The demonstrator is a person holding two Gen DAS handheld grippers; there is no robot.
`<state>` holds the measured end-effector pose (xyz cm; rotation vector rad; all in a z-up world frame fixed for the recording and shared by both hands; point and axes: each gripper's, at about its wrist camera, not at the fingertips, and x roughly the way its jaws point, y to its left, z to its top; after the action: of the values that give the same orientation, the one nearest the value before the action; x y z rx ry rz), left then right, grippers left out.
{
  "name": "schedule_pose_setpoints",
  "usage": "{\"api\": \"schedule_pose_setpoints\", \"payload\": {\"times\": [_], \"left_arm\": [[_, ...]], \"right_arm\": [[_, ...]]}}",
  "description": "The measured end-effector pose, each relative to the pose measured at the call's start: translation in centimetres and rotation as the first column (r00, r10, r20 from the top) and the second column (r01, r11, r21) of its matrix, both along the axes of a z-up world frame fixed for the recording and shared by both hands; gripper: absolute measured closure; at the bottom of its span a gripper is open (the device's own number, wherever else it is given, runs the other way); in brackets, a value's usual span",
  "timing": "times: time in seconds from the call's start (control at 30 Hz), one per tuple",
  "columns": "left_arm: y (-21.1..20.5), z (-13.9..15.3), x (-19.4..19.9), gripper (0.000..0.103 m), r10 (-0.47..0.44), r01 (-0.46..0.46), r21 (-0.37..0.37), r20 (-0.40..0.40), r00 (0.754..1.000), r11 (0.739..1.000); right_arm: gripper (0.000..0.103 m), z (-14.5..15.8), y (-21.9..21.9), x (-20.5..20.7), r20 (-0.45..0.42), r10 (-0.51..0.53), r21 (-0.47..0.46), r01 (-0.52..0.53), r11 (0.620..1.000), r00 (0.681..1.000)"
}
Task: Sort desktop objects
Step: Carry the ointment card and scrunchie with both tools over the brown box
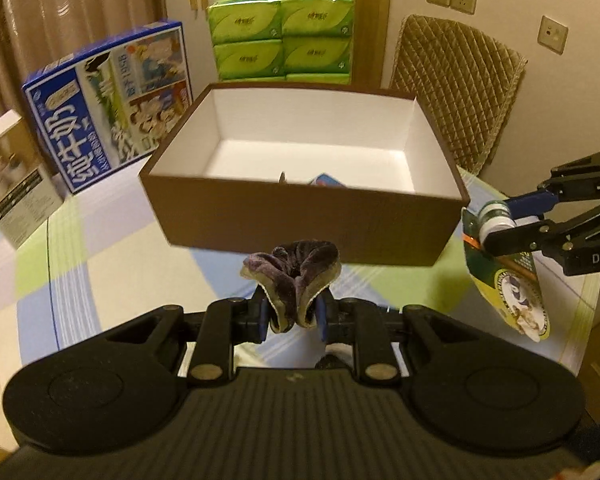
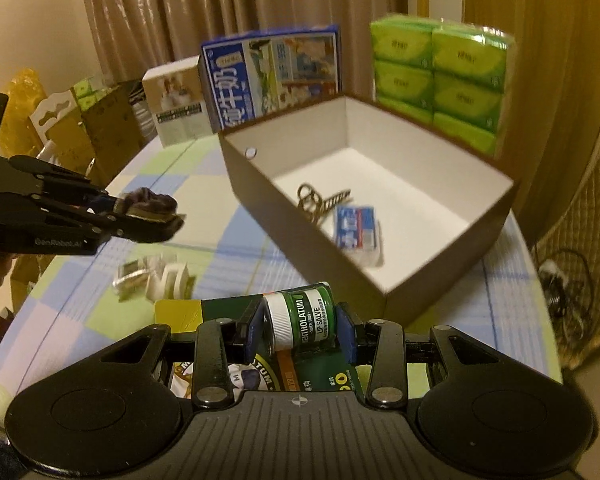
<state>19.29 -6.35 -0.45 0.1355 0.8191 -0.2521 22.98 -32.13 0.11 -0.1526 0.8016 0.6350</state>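
Note:
My left gripper is shut on a purple velvet scrunchie and holds it above the table, just in front of the open brown box. My right gripper is shut on a green lip salve jar on its card, near the box's front right corner; it shows in the left wrist view too. The left gripper with the scrunchie appears at left in the right wrist view. Inside the box lie keys and a blue packet.
A small wrapped packet lies on the checked tablecloth. Behind the box stand a blue milk carton box, a white box and stacked green tissue packs. A padded chair is at back right.

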Motion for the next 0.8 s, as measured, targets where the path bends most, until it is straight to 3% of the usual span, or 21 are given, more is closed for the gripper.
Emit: {"api": "schedule_pose_setpoints", "payload": {"times": [0.37, 0.6, 0.8], "left_arm": [[-1.7, 2.4, 6.6, 0.085, -0.033, 0.034, -0.016, 0.027, 0.999, 0.999], [-3.1, 2.9, 11.6, 0.085, -0.054, 0.054, 0.005, 0.031, 0.998, 0.999], [-3.6, 1.6, 15.9, 0.084, -0.051, 0.051, 0.000, -0.007, 0.999, 0.999]], "right_arm": [[0.067, 3.2, 1.1, 6.1, 0.118, -0.013, 0.013, 0.011, 1.000, 0.993], [0.067, 3.3, 1.2, 11.3, 0.138, -0.057, 0.003, 0.057, 0.998, 0.989], [0.067, 2.6, 0.8, 15.4, 0.127, -0.105, -0.004, 0.107, 0.994, 0.986]]}}
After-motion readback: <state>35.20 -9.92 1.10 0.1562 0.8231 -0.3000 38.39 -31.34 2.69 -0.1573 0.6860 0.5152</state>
